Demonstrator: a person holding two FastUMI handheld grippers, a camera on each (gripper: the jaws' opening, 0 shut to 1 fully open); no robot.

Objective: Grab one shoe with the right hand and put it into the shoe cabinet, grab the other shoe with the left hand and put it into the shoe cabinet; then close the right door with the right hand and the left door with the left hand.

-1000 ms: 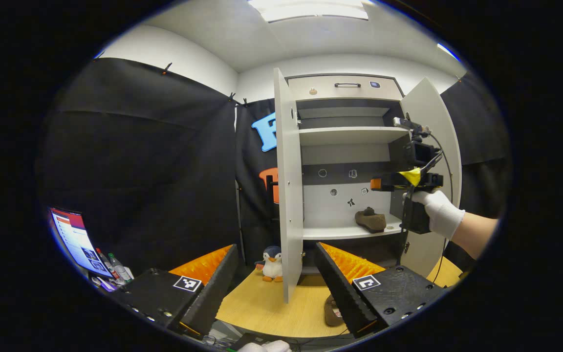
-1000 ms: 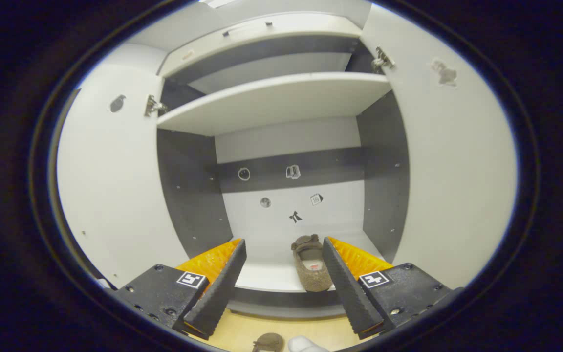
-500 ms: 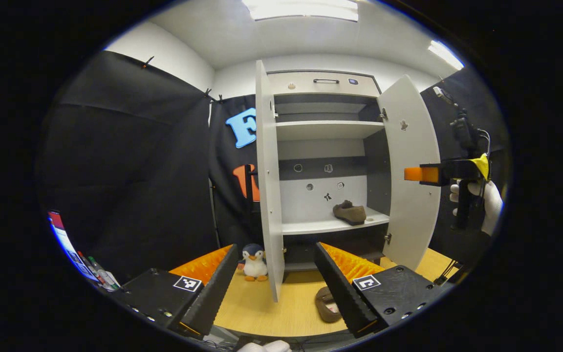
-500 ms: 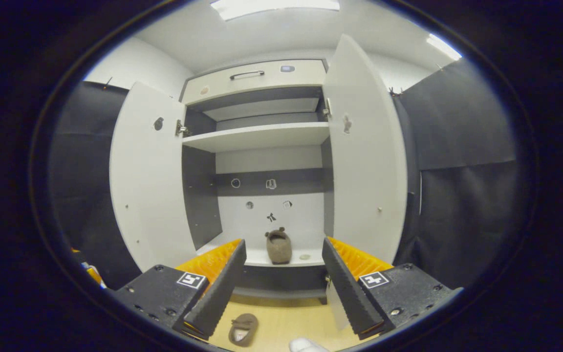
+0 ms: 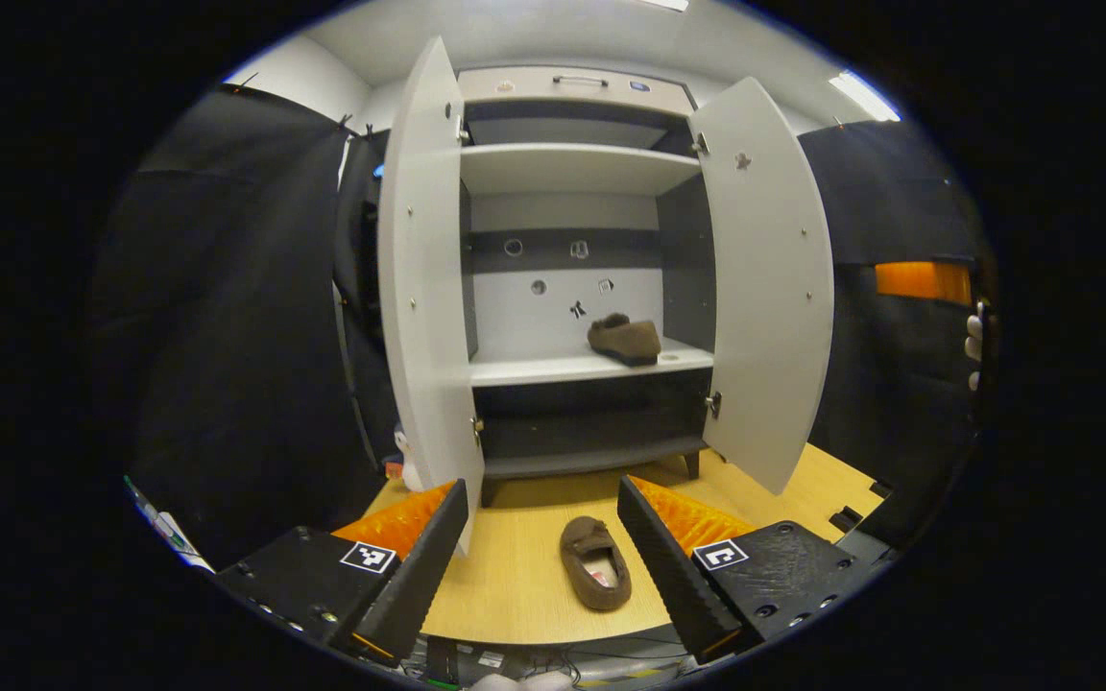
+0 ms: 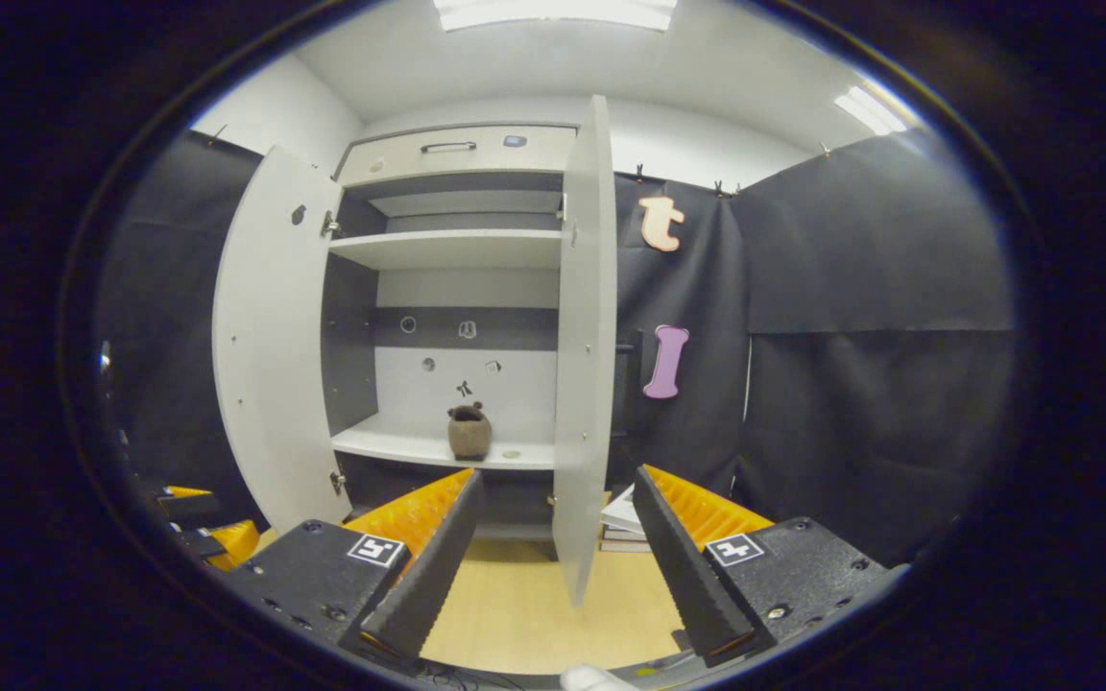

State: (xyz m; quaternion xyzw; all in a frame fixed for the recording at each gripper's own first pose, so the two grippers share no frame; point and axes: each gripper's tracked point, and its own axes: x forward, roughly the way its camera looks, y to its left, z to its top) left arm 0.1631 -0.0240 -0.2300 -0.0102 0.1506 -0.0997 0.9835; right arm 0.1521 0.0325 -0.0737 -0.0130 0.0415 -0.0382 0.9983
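A brown shoe rests on the middle shelf of the white shoe cabinet, toward its right side; in the right gripper view that shoe shows end-on. The second brown shoe lies on the wooden floor before the cabinet, between the fingers of my left gripper, which is open and held back from it. Both cabinet doors, left and right, stand open. My right gripper is open and empty, facing the edge of the right door. At the far right of the left gripper view a gloved hand holds the other gripper.
Black cloth walls enclose the booth on both sides. A stack of books lies on the floor right of the cabinet. A small plush toy peeks out behind the left door. Wooden floor lies in front of the cabinet.
My right gripper has backed out of the cabinet and swung right, leaving the shoe on the shelf. My left gripper has tilted down and right, bringing the floor shoe between its fingers.
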